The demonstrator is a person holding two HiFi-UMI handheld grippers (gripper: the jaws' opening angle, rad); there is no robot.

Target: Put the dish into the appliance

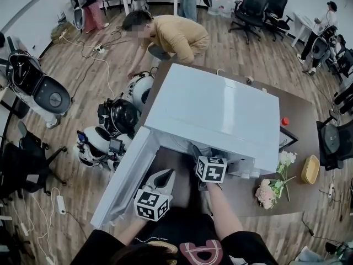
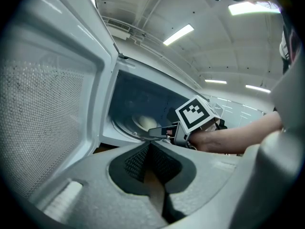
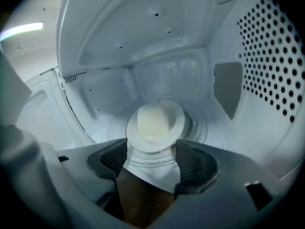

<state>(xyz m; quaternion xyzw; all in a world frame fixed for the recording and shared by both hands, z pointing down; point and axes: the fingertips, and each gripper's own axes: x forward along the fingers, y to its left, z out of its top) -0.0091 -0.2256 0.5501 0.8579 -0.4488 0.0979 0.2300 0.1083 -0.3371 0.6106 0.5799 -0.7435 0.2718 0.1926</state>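
The appliance is a white microwave [image 1: 215, 112] on a brown table, its door [image 1: 124, 178] swung open to the left. The dish [image 3: 155, 123], a white plate with a pale cream mound on it, rests on the glass turntable inside; it also shows in the left gripper view as the dish [image 2: 145, 123]. My right gripper [image 3: 151, 159] reaches into the cavity and is open, its pads standing either side of the plate's near rim without pressing it. My left gripper [image 2: 150, 149] is shut and empty, held outside by the open door [image 2: 52, 118], aimed at the right gripper [image 2: 157, 131].
On the table [image 1: 300, 106] right of the microwave lie a bunch of flowers [image 1: 273, 189], a small wicker basket [image 1: 310, 169] and a red object [image 1: 285, 121]. A person [image 1: 171, 35] crouches behind it. White and black machines [image 1: 118, 117] sit on the floor at left.
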